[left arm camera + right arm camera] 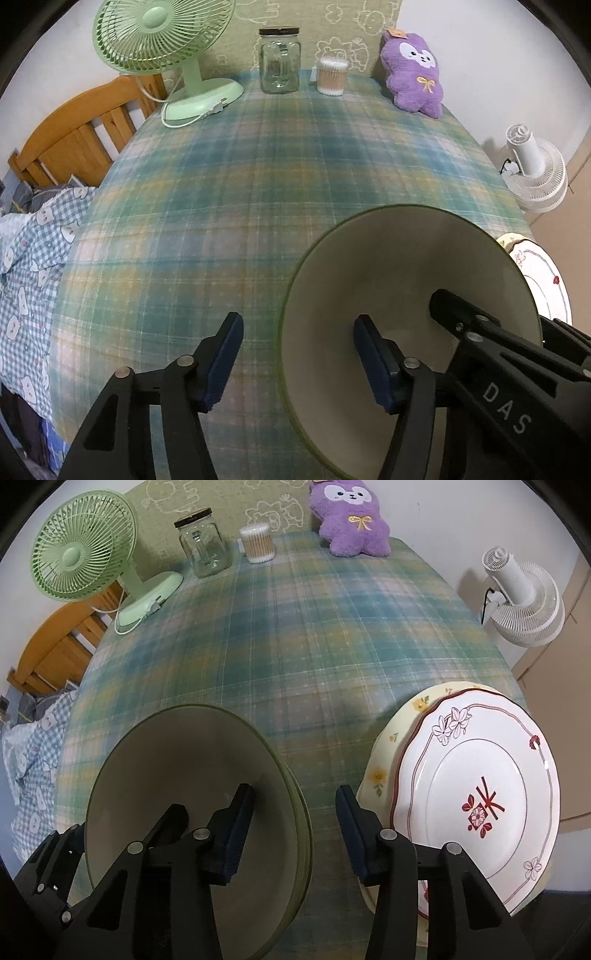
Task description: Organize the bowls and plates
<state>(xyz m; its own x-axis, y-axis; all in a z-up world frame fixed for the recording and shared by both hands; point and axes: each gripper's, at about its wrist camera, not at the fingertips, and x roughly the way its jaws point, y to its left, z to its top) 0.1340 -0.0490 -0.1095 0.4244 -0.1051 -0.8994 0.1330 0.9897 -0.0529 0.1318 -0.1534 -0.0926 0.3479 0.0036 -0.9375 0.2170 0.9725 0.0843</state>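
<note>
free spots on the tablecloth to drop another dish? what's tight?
Bare: the tablecloth middle, from the bowl and plate stack back to the jar and swab tub.
Crowded: far edge with green fan and purple plush; the narrow gap between bowl and plates.

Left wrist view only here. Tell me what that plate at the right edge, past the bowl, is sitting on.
Observer: The white plate lies on a yellow plate, which peeks out on its left side.
Operator: Now report where the right gripper's fingers are.
Observer: The right gripper straddles the rim of the bowl: one finger inside, the other outside, between the bowl and the plates.
Operator: Say whether it is pinching.
Observer: No. Both pads stand clear of the rim, so the jaws are open.
</note>
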